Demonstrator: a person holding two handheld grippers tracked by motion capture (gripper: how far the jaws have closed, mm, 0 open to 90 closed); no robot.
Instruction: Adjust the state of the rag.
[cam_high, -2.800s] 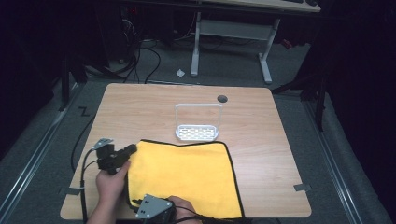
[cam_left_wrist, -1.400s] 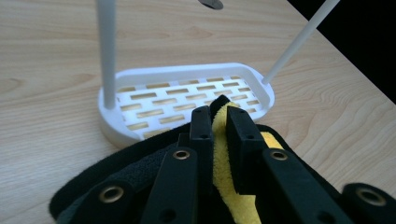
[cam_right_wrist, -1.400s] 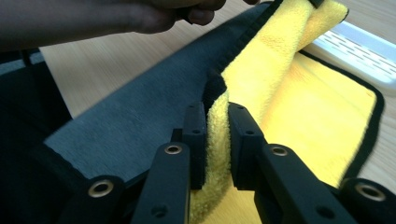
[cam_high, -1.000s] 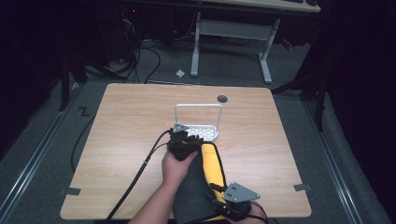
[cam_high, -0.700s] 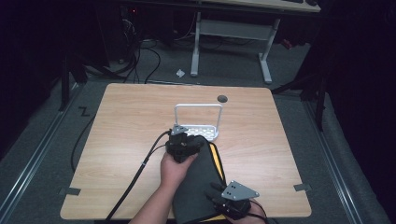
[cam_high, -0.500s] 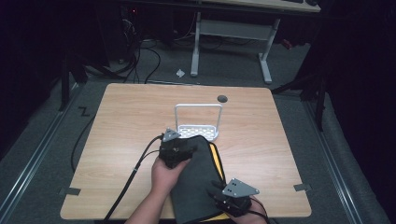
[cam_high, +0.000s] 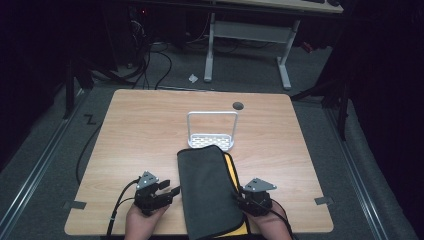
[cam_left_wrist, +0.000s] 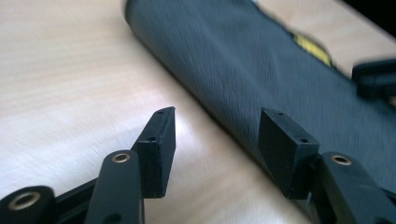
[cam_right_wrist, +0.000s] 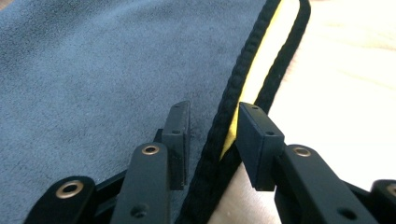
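Folding looks one pass done: the grey-and-yellow cloth (cam_high: 210, 192) lies doubled along the counter's (cam_high: 150, 130) front edge, the right claw (cam_right_wrist: 212, 133) apparently nipping its bound hem, the left claw (cam_left_wrist: 215, 140) wide beside the fold, needing a fresh grip next.

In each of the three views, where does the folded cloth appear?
High view: folded cloth, bottom centre, between both tongs.
Left gripper view: dark band across the upper right.
Right gripper view: grey surface on the left.
Shared landmark: its yellow strip with black trim.
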